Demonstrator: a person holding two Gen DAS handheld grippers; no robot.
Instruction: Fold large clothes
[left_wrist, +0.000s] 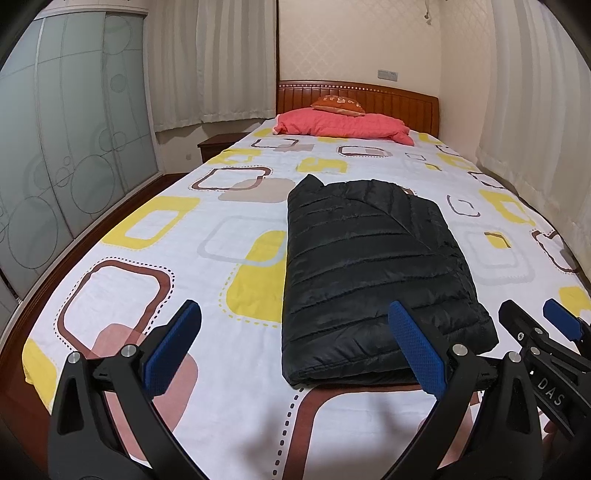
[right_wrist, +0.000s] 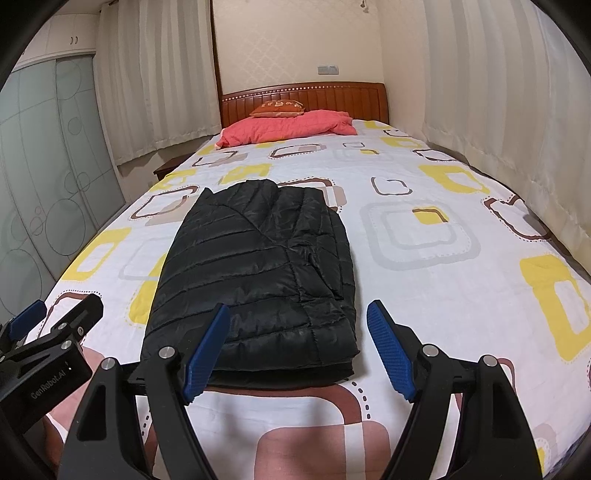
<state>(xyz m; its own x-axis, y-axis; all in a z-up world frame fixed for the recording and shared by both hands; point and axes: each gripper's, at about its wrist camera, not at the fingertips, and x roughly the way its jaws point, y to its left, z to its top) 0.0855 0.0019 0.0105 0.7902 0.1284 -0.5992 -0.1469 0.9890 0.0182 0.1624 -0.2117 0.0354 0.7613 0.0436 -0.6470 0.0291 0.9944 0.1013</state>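
A black quilted down jacket (left_wrist: 369, 266) (right_wrist: 258, 266) lies folded into a long rectangle on the patterned bedsheet (left_wrist: 147, 229) (right_wrist: 424, 258), near the foot of the bed. My left gripper (left_wrist: 294, 308) hovers open in front of the jacket's near left corner, and its blue pads (left_wrist: 173, 347) touch nothing. Just right of it, my right gripper (right_wrist: 298, 308) is open before the jacket's near right corner, pads (right_wrist: 391, 354) apart from the fabric. Each gripper shows in the other's view: the right gripper (left_wrist: 532, 312) at the right edge, the left gripper (right_wrist: 62, 306) at lower left.
A pink folded quilt (left_wrist: 343, 125) (right_wrist: 288, 125) with an orange cushion (left_wrist: 338, 103) lies by the wooden headboard (left_wrist: 399, 99). Sliding glass wardrobe doors (left_wrist: 66, 147) run along the left, curtains (right_wrist: 498, 110) along the right. A dark nightstand (left_wrist: 216, 146) stands beside the bed.
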